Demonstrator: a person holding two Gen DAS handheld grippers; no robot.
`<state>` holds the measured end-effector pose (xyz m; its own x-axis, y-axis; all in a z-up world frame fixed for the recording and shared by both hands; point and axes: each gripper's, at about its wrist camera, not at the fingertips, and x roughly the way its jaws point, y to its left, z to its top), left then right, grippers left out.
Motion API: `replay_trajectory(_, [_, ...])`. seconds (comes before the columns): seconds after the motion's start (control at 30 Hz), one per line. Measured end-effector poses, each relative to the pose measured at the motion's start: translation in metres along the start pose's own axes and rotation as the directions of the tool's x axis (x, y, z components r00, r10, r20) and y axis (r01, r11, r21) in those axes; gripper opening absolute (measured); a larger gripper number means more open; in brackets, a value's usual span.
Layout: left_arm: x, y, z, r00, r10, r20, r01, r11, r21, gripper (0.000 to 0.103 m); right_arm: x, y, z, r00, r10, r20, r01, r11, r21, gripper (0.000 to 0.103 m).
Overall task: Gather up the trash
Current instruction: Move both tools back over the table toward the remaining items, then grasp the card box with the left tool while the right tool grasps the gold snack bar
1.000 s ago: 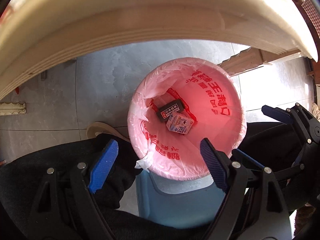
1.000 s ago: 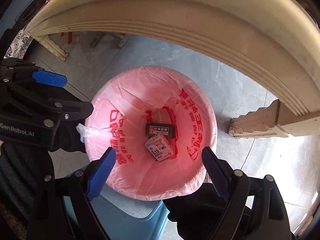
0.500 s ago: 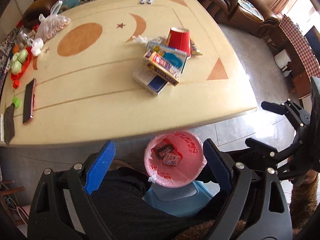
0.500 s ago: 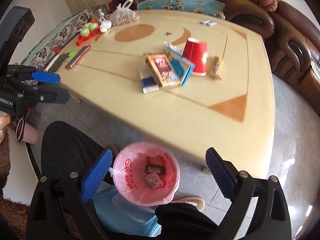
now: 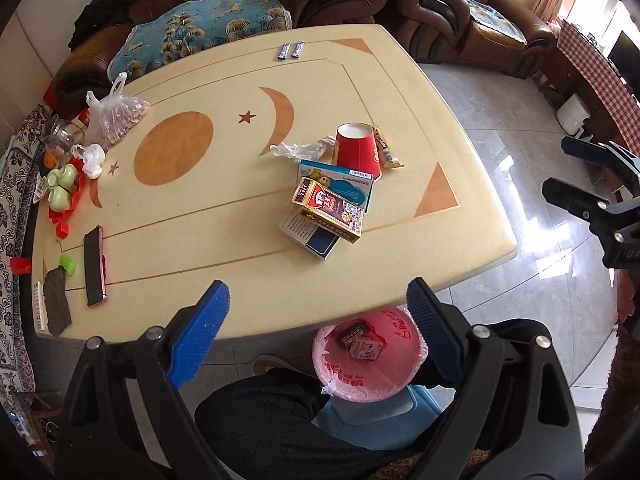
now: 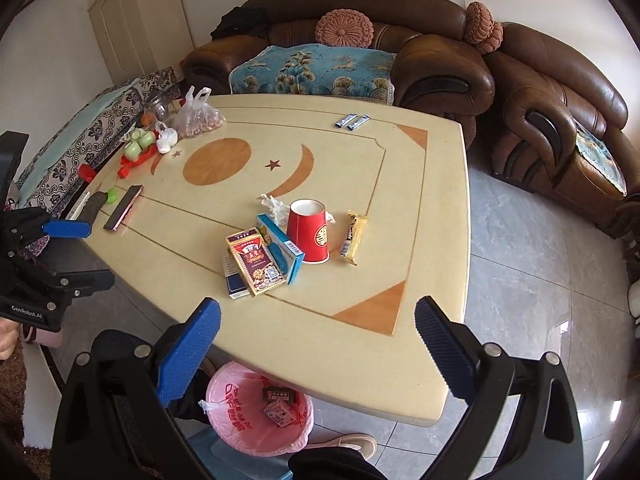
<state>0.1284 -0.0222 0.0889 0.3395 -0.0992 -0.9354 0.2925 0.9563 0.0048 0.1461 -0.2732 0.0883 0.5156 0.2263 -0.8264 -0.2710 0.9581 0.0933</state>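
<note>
The trash still to be collected is gathered near the middle of the table point(image 6: 424, 184): a red paper cup point(image 6: 309, 237) lying on its side, a snack bar wrapper point(image 6: 353, 237) just beside it, a crumpled clear wrapper point(image 6: 274, 207) behind it, and a stack of three flat cartons touching the cup — a dark red box point(image 6: 256, 261) on top, a light blue box point(image 6: 280, 249) leaning against it, and a navy and white box point(image 6: 234, 280) underneath. Two small sachets point(image 6: 352, 121) lie well apart, near the table's far edge.

Below the near edge, the pink-lined bin point(image 6: 240, 420) is seen on the floor, partly tucked under the tabletop, with a dark packet point(image 6: 280, 394) and a small carton point(image 6: 280, 412) already inside (so part of the job is judged done).

The step in hand is taken to be the return from the bin toward the next pieces. The left gripper point(image 5: 318, 326) and the right gripper point(image 6: 318, 344) are both held above the near edge, angled down at the pile, which lies ahead of them and well apart from their pads. Both sets of jaws have just been opening and are spread wide, with nothing between them.

The next move is judged to call for a reach forward and down to the pile; the cup, being round and light, could roll or be crushed, so a gentle pinch across its wall would be wanted.
</note>
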Motion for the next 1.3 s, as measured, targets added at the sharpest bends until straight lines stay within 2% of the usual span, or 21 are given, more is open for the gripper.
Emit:
replay_trajectory(0.17, [0.029,-0.001,0.008,0.999,0.015,-0.051,-0.015,1.000,-0.004,0.088,0.025,-0.016,0.002,0.999,-0.029,-0.027,0.030,0.999,0.018,0.095])
replay_trajectory(0.77, [0.092,0.000,0.035,0.988,-0.007,-0.156,0.001,0.999,-0.038,0.088,0.087,-0.050,0.029,0.995,-0.025,-0.095,0.032,0.997,0.070,0.095])
replay_trajectory(1.3, [0.161,0.004,0.045,0.987,-0.012,-0.160,-0.009,0.992,-0.130,0.088,0.183,-0.059,0.054,0.975,-0.004,-0.221,0.024,0.996,0.087,0.095])
